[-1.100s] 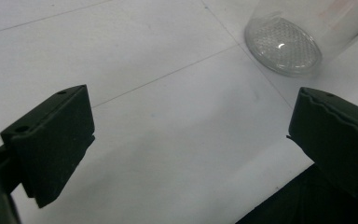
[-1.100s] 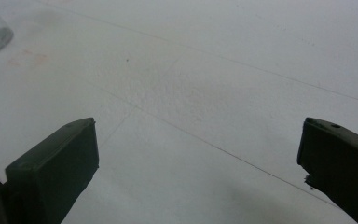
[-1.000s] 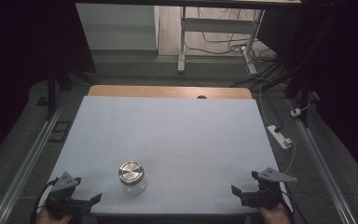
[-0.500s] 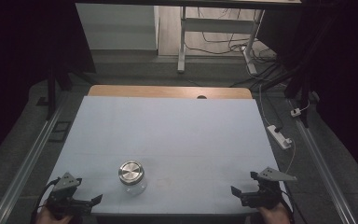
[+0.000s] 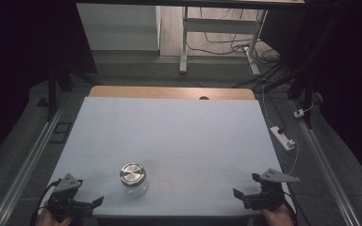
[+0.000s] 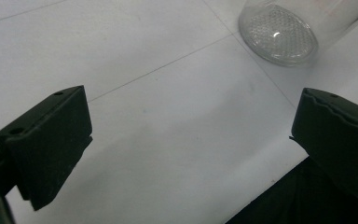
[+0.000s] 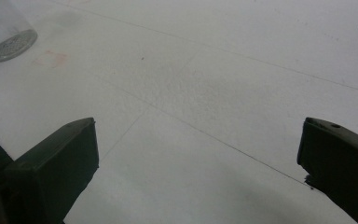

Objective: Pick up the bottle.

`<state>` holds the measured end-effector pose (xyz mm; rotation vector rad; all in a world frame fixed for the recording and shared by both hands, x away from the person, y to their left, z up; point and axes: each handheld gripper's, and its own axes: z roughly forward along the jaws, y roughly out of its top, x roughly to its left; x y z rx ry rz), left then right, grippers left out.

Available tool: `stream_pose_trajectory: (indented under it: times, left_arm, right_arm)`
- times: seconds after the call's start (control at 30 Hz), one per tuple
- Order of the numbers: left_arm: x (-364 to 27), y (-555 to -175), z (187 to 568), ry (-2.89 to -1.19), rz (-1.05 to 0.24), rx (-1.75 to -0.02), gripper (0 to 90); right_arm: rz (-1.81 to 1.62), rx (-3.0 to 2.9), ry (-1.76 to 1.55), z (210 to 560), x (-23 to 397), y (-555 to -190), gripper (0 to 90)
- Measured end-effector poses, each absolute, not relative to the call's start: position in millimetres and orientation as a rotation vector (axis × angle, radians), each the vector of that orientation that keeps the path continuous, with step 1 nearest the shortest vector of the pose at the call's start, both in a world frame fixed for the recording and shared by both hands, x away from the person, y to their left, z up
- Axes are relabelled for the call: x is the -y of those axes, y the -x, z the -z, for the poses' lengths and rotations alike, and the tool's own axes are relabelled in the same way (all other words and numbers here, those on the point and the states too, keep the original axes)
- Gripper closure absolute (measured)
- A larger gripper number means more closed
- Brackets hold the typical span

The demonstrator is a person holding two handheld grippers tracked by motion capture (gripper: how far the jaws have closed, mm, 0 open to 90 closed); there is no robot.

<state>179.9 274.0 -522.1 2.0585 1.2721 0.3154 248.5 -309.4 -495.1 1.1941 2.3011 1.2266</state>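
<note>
Glass, clear, with a brushed metal lid: the jar (image 5: 133,178) stands upright in the lower left of the high view on the pale worktop (image 5: 179,136). The left gripper (image 5: 87,203) sits at the bottom left corner, just beside the jar but apart from it; its fingers (image 6: 46,144) are spread wide, having just opened a little further, with nothing between them, and the jar's base lies beyond them at the upper right of the left gripper view. The right gripper (image 5: 245,195), at the bottom right, is well apart from the jar, fingers (image 7: 56,163) spread over bare worktop.

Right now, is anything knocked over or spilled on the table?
No, nothing stands out. The glass jar stands upright with its metal lid on, and the white table around it looks dry and tidy.
</note>
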Motion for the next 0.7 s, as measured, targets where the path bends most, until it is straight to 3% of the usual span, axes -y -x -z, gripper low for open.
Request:
stream_pose_trajectory:
  times: [0.4,0.7]
  left_arm:
    - [-272,-183,519,-2.064,-0.322,-1.170,0.2]
    - [-267,-190,518,-2.035,-0.245,-1.116,0.0]
  right_arm:
    - [-1.228,-2.301,-1.211,495,310,-249,0.0]
    - [-1.215,-2.313,-1.201,496,309,-250,0.0]
